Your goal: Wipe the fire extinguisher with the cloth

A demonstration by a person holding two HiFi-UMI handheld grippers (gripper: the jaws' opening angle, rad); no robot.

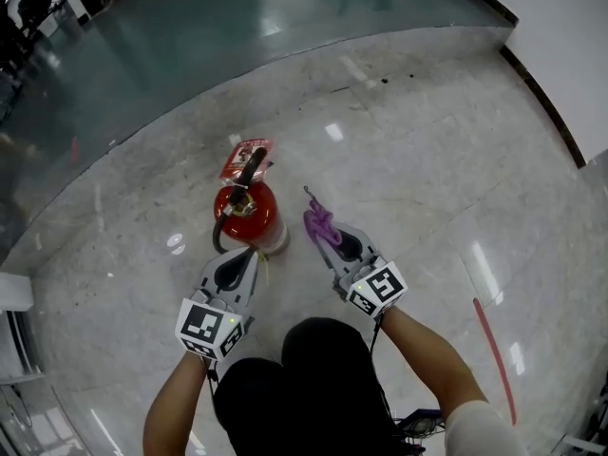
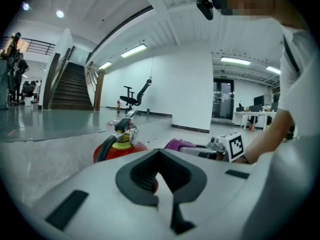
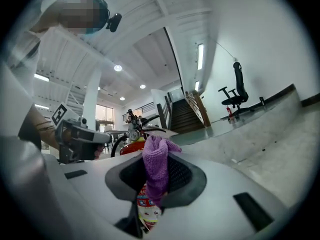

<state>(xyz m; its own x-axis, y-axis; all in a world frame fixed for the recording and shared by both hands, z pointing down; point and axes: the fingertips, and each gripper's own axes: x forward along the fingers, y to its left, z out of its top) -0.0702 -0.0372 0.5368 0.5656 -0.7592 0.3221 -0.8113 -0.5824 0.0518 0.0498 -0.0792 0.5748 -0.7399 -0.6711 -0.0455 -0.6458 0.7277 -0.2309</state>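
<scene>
Beside extinguisher (image 1: 249, 213), right hand-held gripper (image 1: 327, 237) with cloth (image 1: 319, 220)

In the left gripper view, the pale grey left gripper (image 2: 161, 171) is blocking most of the red metal fire extinguisher (image 2: 119, 146), so only its top and valve are poking out. The purple knitted cloth (image 3: 156, 165) is running down between the right gripper (image 1: 328, 238) jaws, so its lower end is hiding in there. A printed scrap (image 3: 145, 207) below it is getting half covered and I can't tell what it is. The red-and-white tag (image 1: 245, 158) by the handle is showing up too tiny to read.
</scene>
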